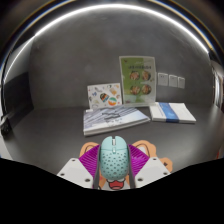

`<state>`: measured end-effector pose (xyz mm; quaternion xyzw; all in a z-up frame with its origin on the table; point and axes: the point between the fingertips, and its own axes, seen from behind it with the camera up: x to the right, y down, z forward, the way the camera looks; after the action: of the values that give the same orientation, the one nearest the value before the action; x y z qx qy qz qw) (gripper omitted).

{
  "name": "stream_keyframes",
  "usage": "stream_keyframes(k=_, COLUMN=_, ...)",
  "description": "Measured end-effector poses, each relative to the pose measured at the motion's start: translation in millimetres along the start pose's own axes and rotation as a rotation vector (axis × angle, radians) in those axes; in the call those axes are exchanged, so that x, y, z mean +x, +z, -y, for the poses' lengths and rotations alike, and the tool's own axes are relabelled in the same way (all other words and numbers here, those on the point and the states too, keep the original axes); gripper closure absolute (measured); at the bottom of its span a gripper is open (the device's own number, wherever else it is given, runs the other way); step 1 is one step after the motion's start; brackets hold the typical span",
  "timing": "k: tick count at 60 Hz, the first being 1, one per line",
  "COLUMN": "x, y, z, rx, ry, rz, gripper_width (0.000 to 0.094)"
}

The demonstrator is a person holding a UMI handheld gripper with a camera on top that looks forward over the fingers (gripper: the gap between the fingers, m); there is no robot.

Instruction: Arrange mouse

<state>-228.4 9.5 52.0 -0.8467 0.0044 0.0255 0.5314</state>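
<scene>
mouse gripped in claw | booklets beyond | desk

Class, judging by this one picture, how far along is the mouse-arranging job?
Done: the tool has its fingers closed on the pale green dotted computer mouse. In hand: the mouse is held ahead of the stacked white booklets. Left: setting it down and releasing; the final spot isn't shown.

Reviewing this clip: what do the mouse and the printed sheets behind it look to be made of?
The mouse, between the gripper fingers, looks like hard moulded plastic, pale mint, matte, with small dark dots across its shell; whether the fingers press on it is unclear. The flat booklet and the upright card look like printed paper or card, slightly glossy, judging by thin edges and coloured pictures.
</scene>
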Motion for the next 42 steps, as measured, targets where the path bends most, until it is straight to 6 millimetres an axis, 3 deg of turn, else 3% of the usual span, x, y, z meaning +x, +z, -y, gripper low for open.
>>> stream_keyframes(k=10, x=-1, y=23, z=-49, rx=-0.079, ry=-0.017, rz=-0.057, gripper_width=0.0510)
stream_keyframes(k=21, x=1, y=26, z=-53, rx=-0.116, ry=-0.012, rz=-0.070, gripper_width=0.0385)
stream_keyframes(k=23, x=2, y=24, z=-54, rx=-0.132, ry=-0.010, rz=-0.068, gripper_width=0.0304)
stream_keyframes(k=29, x=-5, y=3, z=-52, rx=-0.158, ry=0.002, rz=-0.017, gripper_width=0.0040)
stream_keyframes(k=30, x=-6, y=-2, z=-50, rx=-0.154, ry=0.005, rz=-0.009, gripper_width=0.0073)
stream_keyframes(k=31, x=-8, y=-8, z=-49, rx=-0.151, ry=0.008, rz=0.000, gripper_width=0.0040)
stream_keyframes(k=32, x=-9, y=-15, z=-48, rx=-0.148, ry=0.011, rz=0.010, gripper_width=0.0086)
stream_keyframes(k=42, x=-2, y=-86, z=-52, rx=-0.164, ry=0.029, rz=0.058, gripper_width=0.0078)
